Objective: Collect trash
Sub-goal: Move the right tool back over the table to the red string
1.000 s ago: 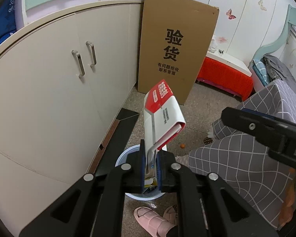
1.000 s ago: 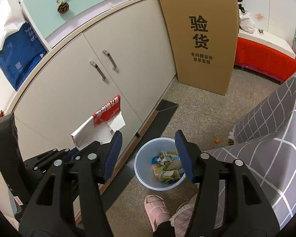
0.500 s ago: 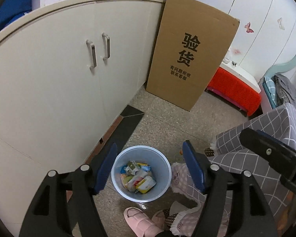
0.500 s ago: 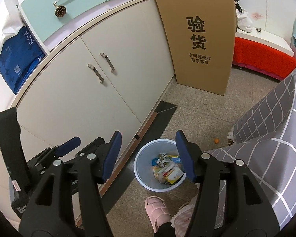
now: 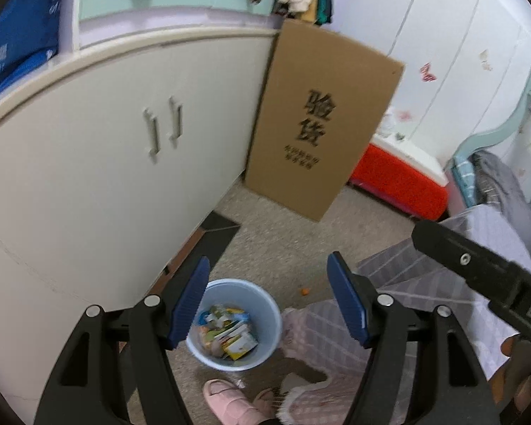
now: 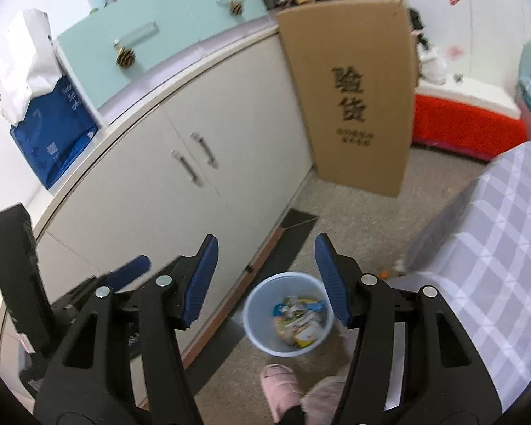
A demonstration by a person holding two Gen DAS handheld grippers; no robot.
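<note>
**Both grippers empty above the bin**

The left gripper (image 5: 267, 297) hangs over the floor with its jaws spread wide, nothing between the blue pads (image 5: 191, 301); those jaws have just been opening. The right gripper (image 6: 263, 278) is parted a little less, also holding nothing. Below both sits the pale blue bin (image 5: 235, 320), on the floor just beside the white cabinet (image 5: 124, 163), with a heap of crumpled wrappers and packets (image 5: 230, 329) lying inside it. A pink slipper (image 5: 230, 398) rests right in front of the bin, and a tiny orange speck (image 5: 303, 292) lies on the floor just beyond it. A tall cardboard box (image 5: 322, 124) leans against the cabinet's far end. To the right, a grey checked bedcover (image 6: 478, 248).
</note>
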